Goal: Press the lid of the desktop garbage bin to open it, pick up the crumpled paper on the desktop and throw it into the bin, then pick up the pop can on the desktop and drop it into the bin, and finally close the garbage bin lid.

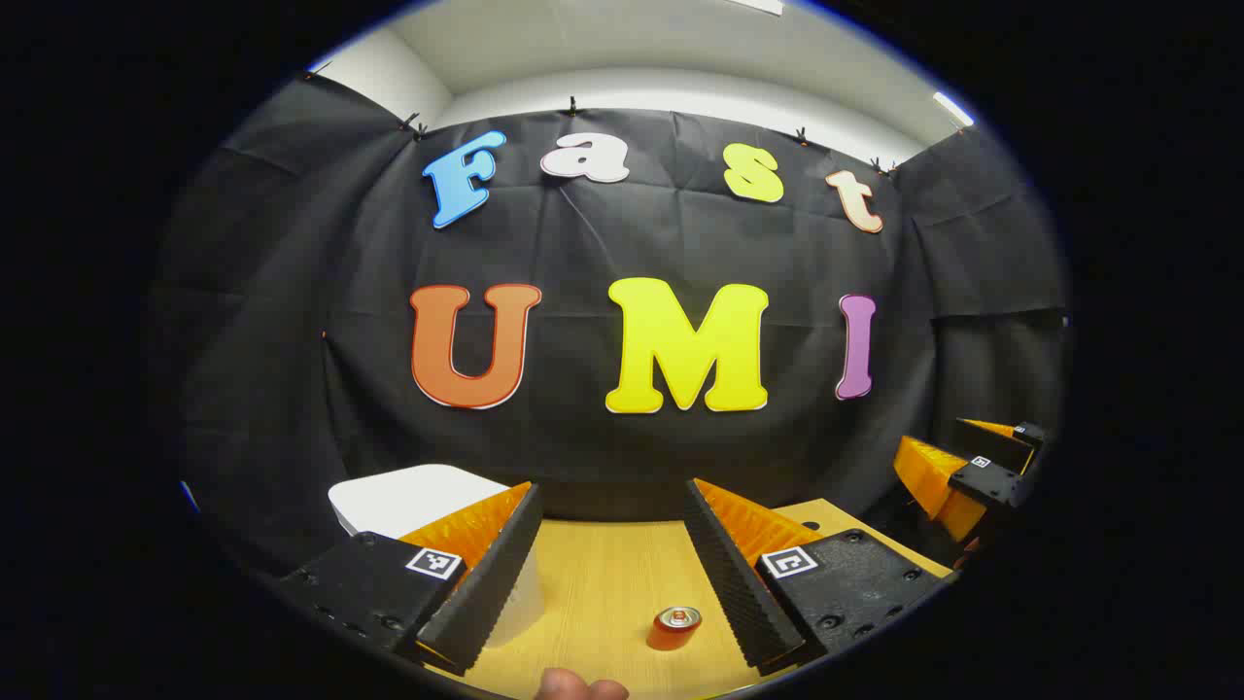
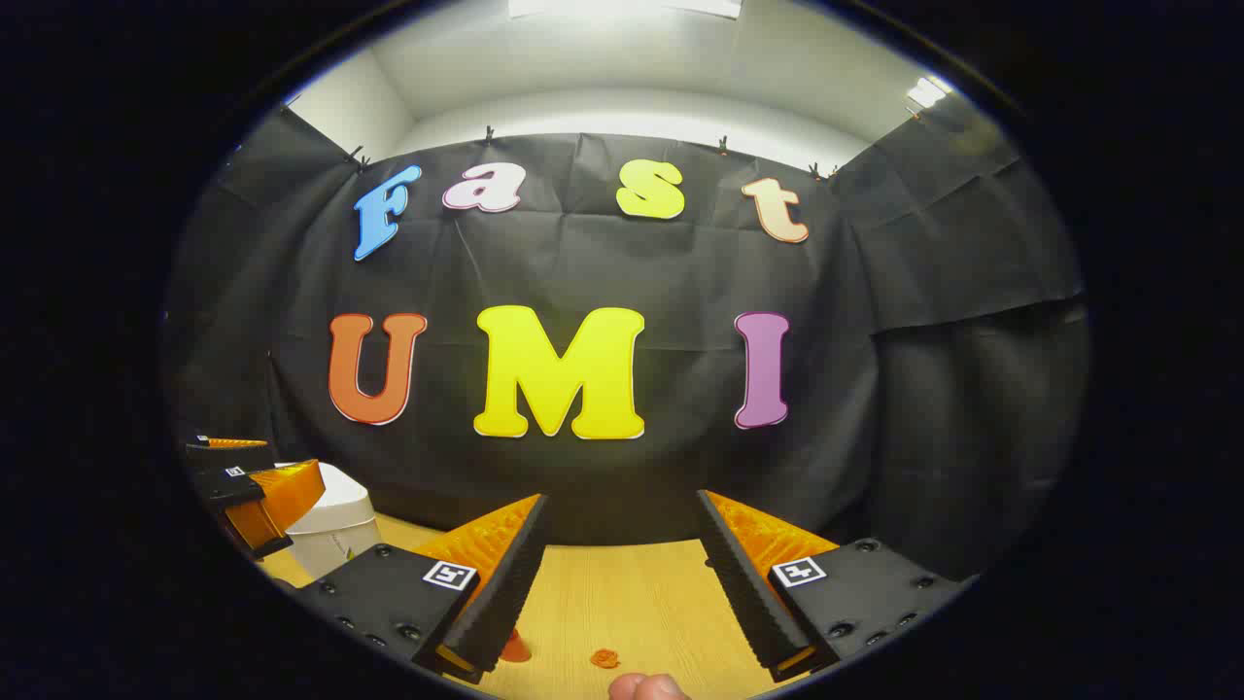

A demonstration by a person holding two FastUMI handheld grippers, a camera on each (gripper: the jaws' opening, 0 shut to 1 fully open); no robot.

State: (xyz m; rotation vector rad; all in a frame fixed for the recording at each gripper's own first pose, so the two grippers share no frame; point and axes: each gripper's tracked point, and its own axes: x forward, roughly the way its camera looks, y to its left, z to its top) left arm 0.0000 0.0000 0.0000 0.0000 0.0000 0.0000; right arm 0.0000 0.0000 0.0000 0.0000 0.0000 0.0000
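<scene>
The garbage bin (image 1: 413,501), white with its lid down, stands at the far left of the wooden desktop (image 1: 603,574) in the left gripper view, partly hidden behind the left finger of the left gripper (image 1: 610,574), whose two fingers stand wide apart with nothing between them. The pop can (image 1: 674,627) lies on its side on the desktop near the camera, between the two fingers and closer to the right one, its top end facing the camera. A fingertip (image 1: 581,686) of the person shows at the very bottom edge. At the far right the right gripper (image 1: 972,467) hangs above the desktop's edge, well apart from the can. In the right gripper view, the right gripper (image 2: 622,583) is likewise spread wide and grips nothing, held over the desktop (image 2: 632,583). The bin (image 2: 335,520) sits at the far left, lid down, with the left gripper (image 2: 248,491) just in front of it. A small orange thing (image 2: 604,658) lies on the wood between the fingers, too small to tell what it is, and part of the can (image 2: 515,647) peeks out beside the left finger. A fingertip (image 2: 649,687) shows at the bottom edge
</scene>
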